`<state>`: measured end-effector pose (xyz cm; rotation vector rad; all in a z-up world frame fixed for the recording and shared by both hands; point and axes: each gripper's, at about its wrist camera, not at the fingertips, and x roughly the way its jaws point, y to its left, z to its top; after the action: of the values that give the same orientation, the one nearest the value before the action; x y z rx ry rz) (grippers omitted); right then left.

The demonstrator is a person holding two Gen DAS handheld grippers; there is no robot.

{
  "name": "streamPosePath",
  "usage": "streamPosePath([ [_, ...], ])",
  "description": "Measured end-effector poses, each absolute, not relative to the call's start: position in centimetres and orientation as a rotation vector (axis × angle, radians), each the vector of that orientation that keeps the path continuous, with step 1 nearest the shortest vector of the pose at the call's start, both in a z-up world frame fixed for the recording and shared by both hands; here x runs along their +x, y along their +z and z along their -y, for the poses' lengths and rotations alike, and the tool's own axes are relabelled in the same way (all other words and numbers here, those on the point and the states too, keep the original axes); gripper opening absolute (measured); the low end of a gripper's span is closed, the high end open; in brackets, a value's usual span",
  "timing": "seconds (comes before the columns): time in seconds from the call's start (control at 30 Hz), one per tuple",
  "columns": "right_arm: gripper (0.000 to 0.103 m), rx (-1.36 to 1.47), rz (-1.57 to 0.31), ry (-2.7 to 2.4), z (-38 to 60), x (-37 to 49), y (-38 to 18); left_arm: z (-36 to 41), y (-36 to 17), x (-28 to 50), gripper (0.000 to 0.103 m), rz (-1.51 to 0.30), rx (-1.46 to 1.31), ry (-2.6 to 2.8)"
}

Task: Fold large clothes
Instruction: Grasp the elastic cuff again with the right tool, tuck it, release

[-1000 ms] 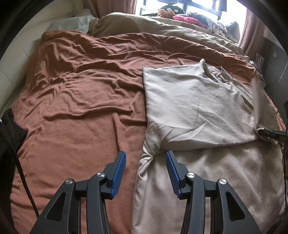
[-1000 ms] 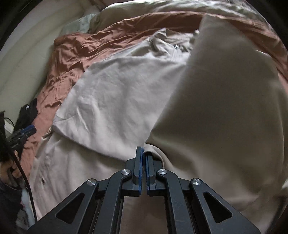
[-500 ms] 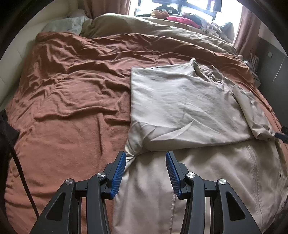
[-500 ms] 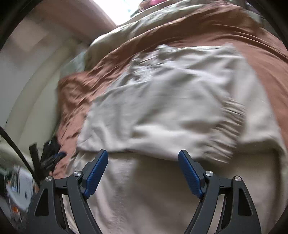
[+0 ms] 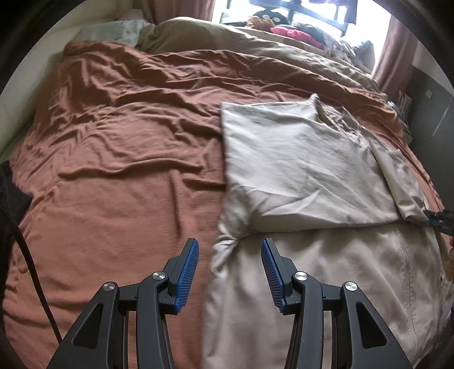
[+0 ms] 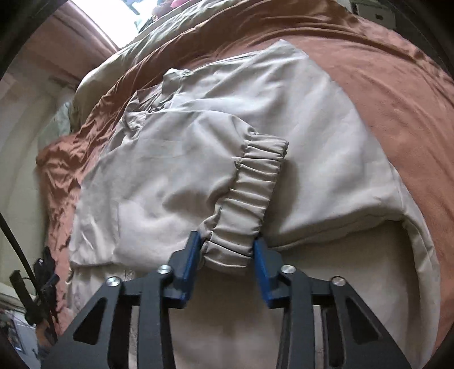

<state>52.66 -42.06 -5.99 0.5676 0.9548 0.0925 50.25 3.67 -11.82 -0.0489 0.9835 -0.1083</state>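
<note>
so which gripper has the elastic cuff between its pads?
The right gripper: the jacket's gathered cuff sits between its closing jaws. The left gripper stands open over the bunched fabric edge, touching nothing.

A bedroom in a home is shown. Most of the left wrist view is filled by a wide bed covered with a rumpled rust-brown blanket (image 5: pixel 119 147), with a tan duvet (image 5: pixel 255 48) bunched beyond it and a pale pillow (image 5: pixel 113 31) at the far corner. A bright window (image 5: pixel 312 11) is framed by pinkish curtains (image 5: pixel 394 51), and loose clothes (image 5: pixel 295 32) are piled beneath it.
</note>
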Motion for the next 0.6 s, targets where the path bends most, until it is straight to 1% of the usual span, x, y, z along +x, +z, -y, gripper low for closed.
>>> streamPosePath([
  [0.07, 0.026, 0.533, -0.932, 0.085, 41.1, 52.2, -5.1, -4.8, -12.0, 50.1, 0.048, -0.984, -0.071, -0.098],
  [0.4, 0.025, 0.457, -0.853, 0.206, 33.8, 53.3, -0.7, -8.5, -11.8, 49.5, 0.048, -0.963, -0.13, -0.086],
  [0.43, 0.019, 0.445, -0.852, 0.22, 33.4, 53.2, -0.3, -8.7, -11.8, 49.5, 0.048, -0.961, -0.128, -0.086],
  [0.47, 0.007, 0.426, -0.852, 0.244, 31.7, 53.5, 0.0, -9.0, -11.8, 49.3, 0.048, -0.96, -0.124, -0.086],
  [0.6, 0.007, 0.358, -0.86, 0.309, 26.4, 54.2, 0.1, -10.0, -11.9, 48.8, 0.048, -0.962, -0.115, -0.086],
])
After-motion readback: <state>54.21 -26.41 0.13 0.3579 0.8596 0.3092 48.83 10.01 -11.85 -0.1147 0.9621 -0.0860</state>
